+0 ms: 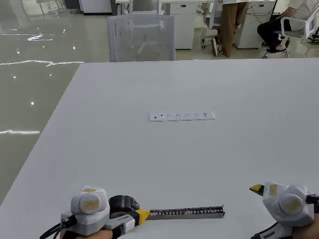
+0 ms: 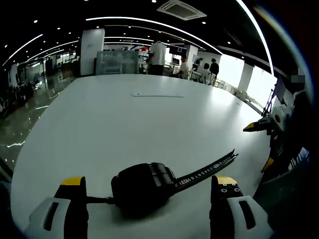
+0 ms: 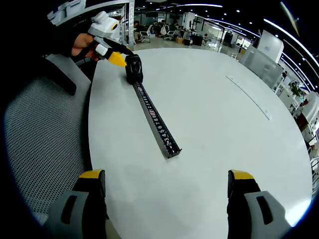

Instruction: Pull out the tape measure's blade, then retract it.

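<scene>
Tape measure (image 2: pixel 144 186) on table (image 1: pixel 199 159) between spread, unclenched jaws of left gripper (image 2: pixel 149 180), blade (image 3: pixel 157 124) out flat toward right gripper (image 3: pixel 167 175), likewise released and empty.

A white table (image 1: pixel 199 84) stretches ahead of the fingers (image 2: pixel 73 181), with a grey mesh chair (image 1: pixel 141 37) at its far edge, a glossy floor (image 1: pixel 35 55) to their left, and strip lights (image 2: pixel 119 19) overhead.
</scene>
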A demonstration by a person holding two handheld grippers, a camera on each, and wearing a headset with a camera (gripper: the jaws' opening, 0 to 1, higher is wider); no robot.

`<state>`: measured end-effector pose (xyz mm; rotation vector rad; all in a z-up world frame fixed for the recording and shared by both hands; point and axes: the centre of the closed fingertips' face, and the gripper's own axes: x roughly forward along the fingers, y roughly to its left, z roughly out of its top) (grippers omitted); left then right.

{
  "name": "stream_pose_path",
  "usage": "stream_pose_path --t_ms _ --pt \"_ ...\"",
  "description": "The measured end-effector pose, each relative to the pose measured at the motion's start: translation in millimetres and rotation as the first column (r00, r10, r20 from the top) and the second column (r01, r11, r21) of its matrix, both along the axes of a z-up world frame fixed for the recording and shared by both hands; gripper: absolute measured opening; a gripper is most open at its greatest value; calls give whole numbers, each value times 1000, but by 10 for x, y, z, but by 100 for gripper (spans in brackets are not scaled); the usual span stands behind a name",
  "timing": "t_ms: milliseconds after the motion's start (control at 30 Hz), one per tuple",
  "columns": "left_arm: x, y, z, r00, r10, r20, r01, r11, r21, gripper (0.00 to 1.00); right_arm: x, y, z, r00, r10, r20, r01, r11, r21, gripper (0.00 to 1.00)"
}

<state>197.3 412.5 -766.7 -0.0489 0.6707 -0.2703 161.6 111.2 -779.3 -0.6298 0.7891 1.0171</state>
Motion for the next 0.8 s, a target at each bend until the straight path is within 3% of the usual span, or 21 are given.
stream_pose_path --t_ms 133,200,333,400,467,500,600,667,800 --pt "3 -6 -43 1000 3 8 -4 999 32 100 82 47 -37 999 41 -19 -41 999 -25 98" --pt "34 -48 -52 999 -21 29 21 999 25 100 114 71 -74 997 70 -36 -72 997 -40 96" --pt "62 -107 -104 999 -39 24 39 999 8 100 170 86 -198 988 124 -90 -133 987 -92 91" --pt "60 -125 -144 999 -43 15 43 999 7 100 190 116 -239 980 162 -111 -174 979 -110 88" --pt "56 -124 -177 998 -61 20 61 997 37 100 219 130 -266 972 201 -120 -216 968 -130 84" --pt "48 -129 -179 996 -80 26 79 995 54 100 246 183 -257 963 250 -102 -261 958 -119 83" --pt "81 -134 -133 997 -67 47 66 998 23 100 267 235 -254 954 278 -115 -291 949 -122 75" --pt "79 -133 -120 997 -65 52 64 998 17 100 286 268 -269 942 315 -116 -328 936 -128 71" --pt "100 -118 -114 997 -50 57 50 999 5 100 297 312 -311 931 333 -146 -353 926 -135 65"
